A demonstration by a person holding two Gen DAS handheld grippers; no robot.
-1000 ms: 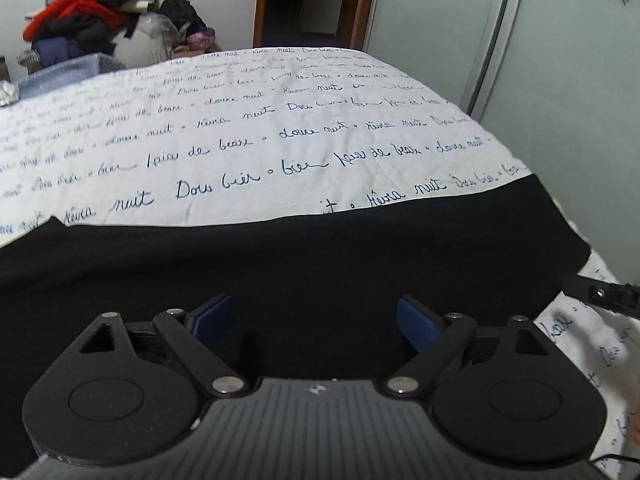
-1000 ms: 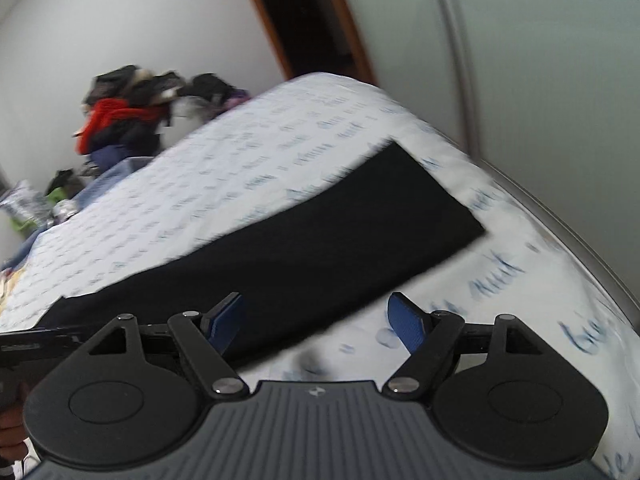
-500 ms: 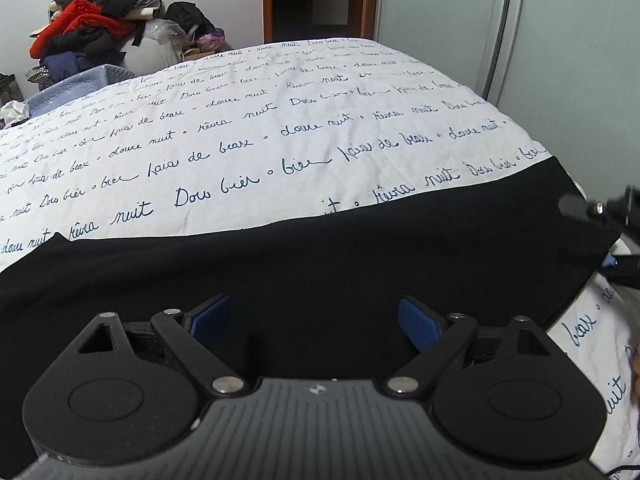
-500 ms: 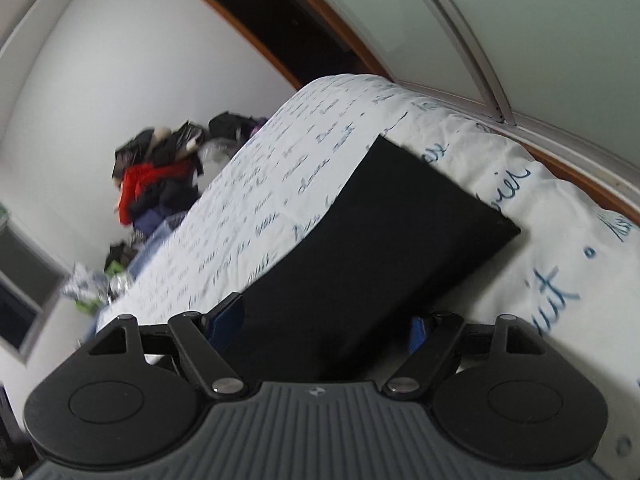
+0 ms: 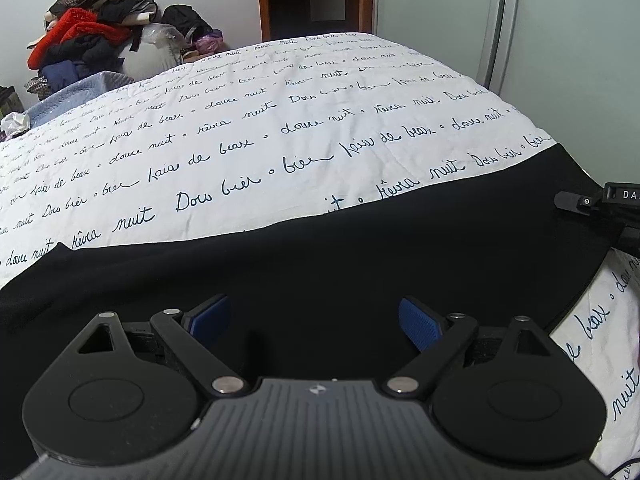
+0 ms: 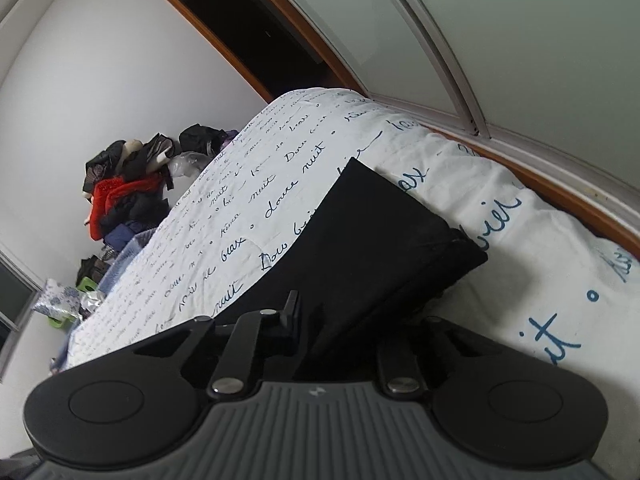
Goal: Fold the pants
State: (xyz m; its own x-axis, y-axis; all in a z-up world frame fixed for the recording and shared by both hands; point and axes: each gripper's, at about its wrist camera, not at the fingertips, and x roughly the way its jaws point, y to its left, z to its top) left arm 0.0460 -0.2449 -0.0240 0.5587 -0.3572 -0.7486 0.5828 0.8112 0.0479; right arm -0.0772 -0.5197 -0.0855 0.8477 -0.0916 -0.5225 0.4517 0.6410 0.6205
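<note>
Right tool [image 6: 336,320] closing on the near end of the black pants [image 6: 376,232]; left tool [image 5: 316,320] spread wide above their middle (nothing gripped). Laid lengthwise across the bed [image 5: 280,128]. Next: lift, carry end over.

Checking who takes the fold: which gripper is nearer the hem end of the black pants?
Right. The right gripper is closing on the pants at their hem end, fabric between its jaws. The left gripper hangs open over the middle of the pants, well away from that end.
</note>
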